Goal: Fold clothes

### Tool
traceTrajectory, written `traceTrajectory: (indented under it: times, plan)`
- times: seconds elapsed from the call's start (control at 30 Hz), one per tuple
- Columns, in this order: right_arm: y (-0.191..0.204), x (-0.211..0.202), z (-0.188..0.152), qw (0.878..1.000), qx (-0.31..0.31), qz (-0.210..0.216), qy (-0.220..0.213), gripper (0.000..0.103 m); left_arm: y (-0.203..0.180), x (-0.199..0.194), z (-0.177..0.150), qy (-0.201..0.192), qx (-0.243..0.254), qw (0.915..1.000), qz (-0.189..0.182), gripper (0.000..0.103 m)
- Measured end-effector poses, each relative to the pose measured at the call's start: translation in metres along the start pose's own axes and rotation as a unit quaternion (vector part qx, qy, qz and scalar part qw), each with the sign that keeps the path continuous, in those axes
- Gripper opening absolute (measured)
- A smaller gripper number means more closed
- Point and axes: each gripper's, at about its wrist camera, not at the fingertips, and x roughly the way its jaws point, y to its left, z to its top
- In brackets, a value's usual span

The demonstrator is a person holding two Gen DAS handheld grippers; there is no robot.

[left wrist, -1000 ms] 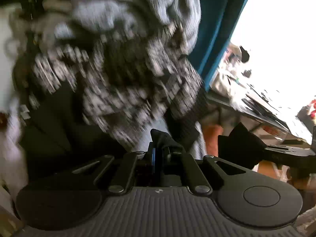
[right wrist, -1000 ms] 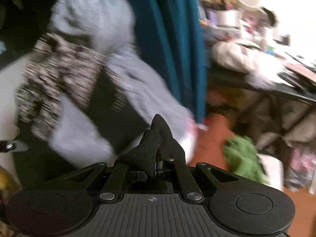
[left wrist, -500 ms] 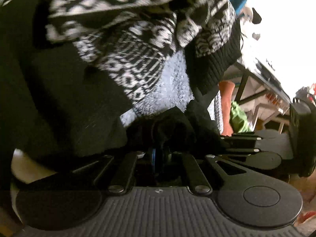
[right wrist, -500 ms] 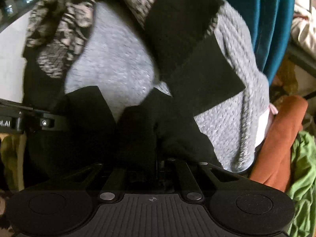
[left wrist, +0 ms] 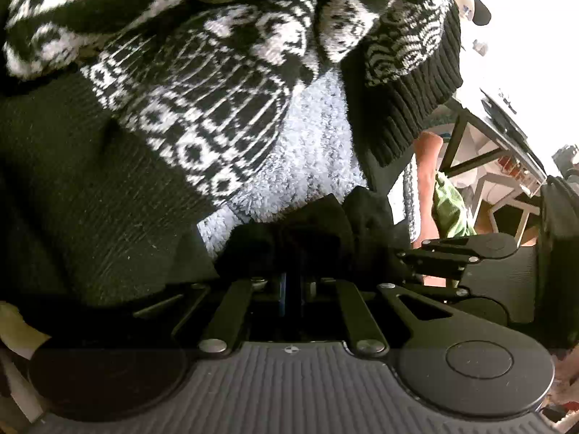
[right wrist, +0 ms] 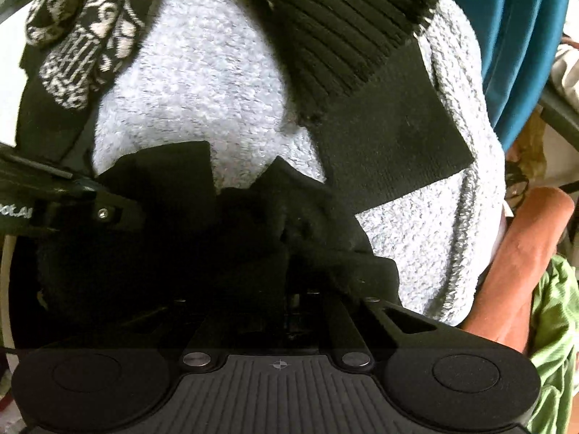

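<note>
We have the black garment (right wrist: 202, 188) bunched low over the grey fleece (right wrist: 188, 83); left gripper (left wrist: 293, 249) and right gripper (right wrist: 289, 253) each pinch its edge, side by side. Mid-laydown, we judge; next: spread it flat before folding.

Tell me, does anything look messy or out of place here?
Yes. The black-and-white patterned sweater lies bunched and crumpled over a fluffy grey garment, not flat for folding. Both grippers, left and right, pinch black fabric. A green cloth and an orange cloth sit heaped beside it.
</note>
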Motion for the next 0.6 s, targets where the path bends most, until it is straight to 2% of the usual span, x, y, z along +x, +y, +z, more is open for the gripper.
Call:
traceTrajectory:
  times: [0.2,0.27,0.33,0.43,0.47,0.5,0.53,0.6]
  plan:
    - [0.011,-0.019,-0.003,1.0,-0.016,-0.003,-0.012,0.018,-0.003,-0.005,0.001,0.006,-0.008,0.9999,0.011,0.01]
    - [0.015,-0.027,-0.005,1.0,-0.021,-0.007,-0.02,0.025,-0.005,-0.006,0.002,0.008,-0.009,0.9998,0.017,0.01]
    - [0.018,-0.037,-0.008,0.999,-0.026,-0.011,-0.028,0.029,-0.008,-0.008,0.003,0.01,-0.011,0.9997,0.019,0.014]
    - [0.018,-0.052,-0.012,0.999,-0.026,-0.017,-0.042,0.047,-0.012,-0.011,0.004,0.01,-0.012,0.9999,0.005,0.041]
    - [0.015,-0.057,-0.011,0.998,-0.025,-0.02,-0.047,0.05,-0.015,-0.013,0.003,0.009,-0.009,0.9999,-0.002,0.057]
    - [0.013,-0.062,-0.011,0.998,-0.023,-0.024,-0.052,0.053,-0.02,-0.015,0.003,0.005,-0.002,1.0,-0.004,0.066]
    - [0.011,-0.067,-0.013,0.998,-0.02,-0.029,-0.057,0.058,-0.026,-0.017,0.003,0.002,0.006,1.0,-0.005,0.068]
    - [0.0,-0.078,-0.016,0.997,-0.01,-0.033,-0.067,0.061,-0.036,-0.024,0.001,-0.008,0.026,0.9996,0.009,0.071]
